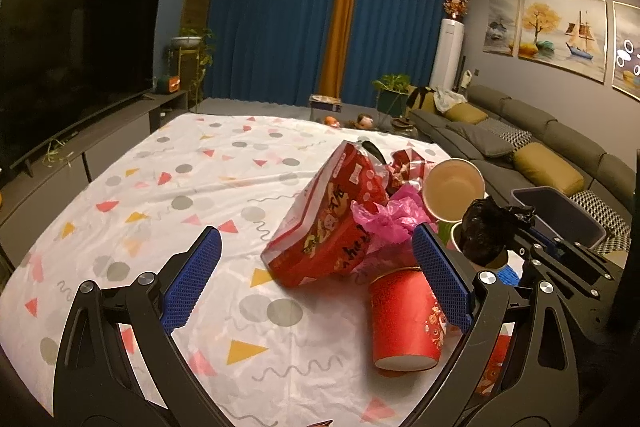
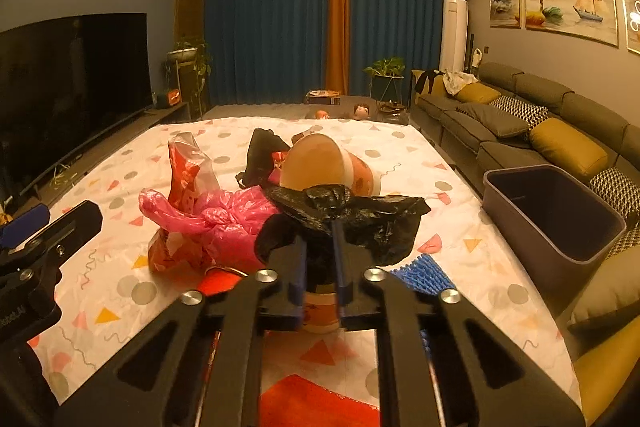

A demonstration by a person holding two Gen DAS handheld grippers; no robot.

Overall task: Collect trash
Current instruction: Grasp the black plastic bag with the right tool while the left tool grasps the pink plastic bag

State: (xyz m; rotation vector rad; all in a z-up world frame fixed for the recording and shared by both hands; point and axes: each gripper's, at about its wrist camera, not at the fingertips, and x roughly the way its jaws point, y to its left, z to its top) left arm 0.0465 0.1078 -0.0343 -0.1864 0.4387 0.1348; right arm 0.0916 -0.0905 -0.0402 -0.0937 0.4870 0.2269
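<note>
Clamped between the narrow jaws of the right gripper (image 2: 320, 247): a crumpled black bag (image 2: 352, 215), pinched near its bunched middle, loose ends flopping either side. Held just left of the grey bin (image 2: 556, 215), over the near end of the trash pile. Best carried rightward with the squeeze kept firm, high enough to clear the bin's rim, then let go only once the whole bag hangs over the opening; a trailing flap could snag the paper cups below. Spread wide and gripping nothing, the left gripper (image 1: 316, 267), aimed at the red snack packet (image 1: 328, 223) further left of the bin. Between packet and bin, a pink plastic bag (image 1: 392, 219), a tan paper cup (image 1: 454, 189) tipped on its side and a red paper cup (image 1: 404, 323) lying down, all close together. Underneath, a wrinkled white sheet (image 1: 160, 195) printed with triangles, dots and squiggles, soft enough to shift under pressure. Beyond the bin, a grey sofa (image 2: 520, 115) with mustard cushions; far left of it, a dark television (image 1: 72, 59); at the back, blue curtains (image 2: 272, 23).
</note>
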